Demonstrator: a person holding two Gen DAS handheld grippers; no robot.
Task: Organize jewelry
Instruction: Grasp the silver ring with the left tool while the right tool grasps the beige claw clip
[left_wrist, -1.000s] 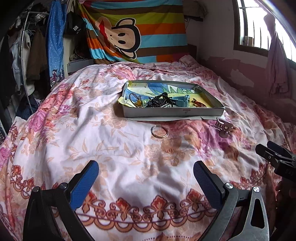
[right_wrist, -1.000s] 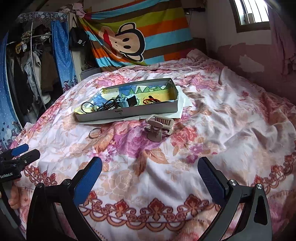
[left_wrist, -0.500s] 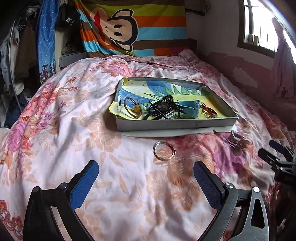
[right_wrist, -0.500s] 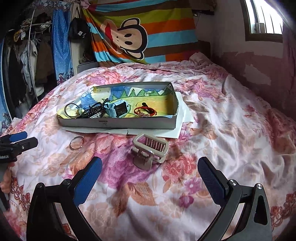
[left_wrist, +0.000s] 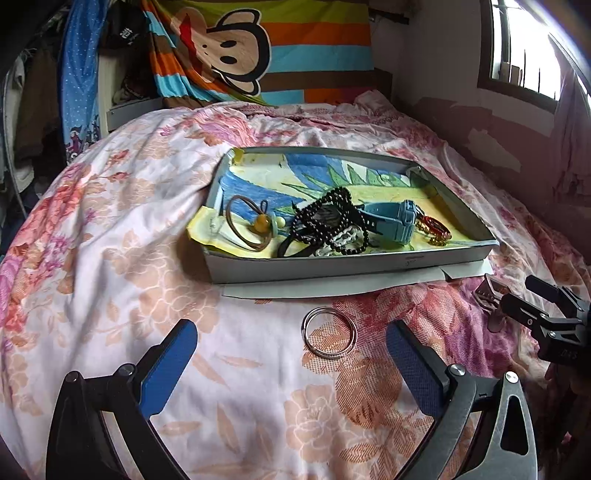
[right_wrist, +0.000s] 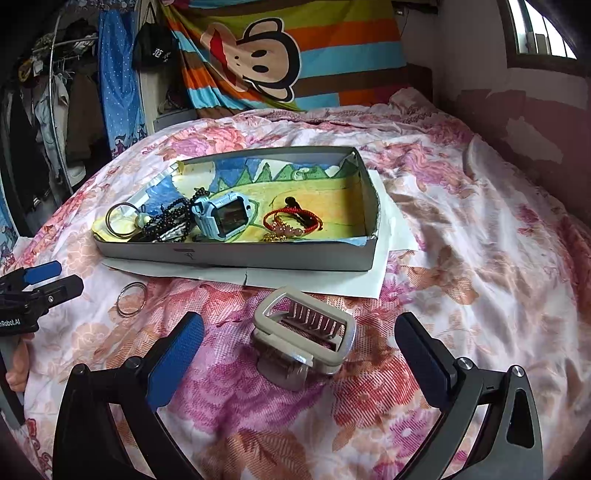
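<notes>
So both grippers hang over a flowery bedspread (left_wrist: 110, 258) with nothing in them. The left gripper (left_wrist: 291, 354) has its blue-padded fingers spread wide apart, and the silver ring pair (left_wrist: 330, 333) lies flat on the cover right between the tips, a bit toward the right finger, not touching either one. The right gripper (right_wrist: 299, 343) is spread wide too, with the beige hair claw clip (right_wrist: 304, 338) sitting on the cover between its fingers, also untouched.

The tray (left_wrist: 354, 264) is at 12 o'clock from both, resting on a white sheet of paper (right_wrist: 332, 282). Inside it, in the left wrist view: a brown hair tie with an amber bead (left_wrist: 255, 225) at the 9 o'clock end, a heap of black beads (left_wrist: 328, 221) in the middle, the blue watch (left_wrist: 395, 219) beside that, and a red bead bracelet (left_wrist: 436, 227) toward 3 o'clock.

At 12 o'clock behind the bed hangs a striped monkey blanket (right_wrist: 266, 55).
</notes>
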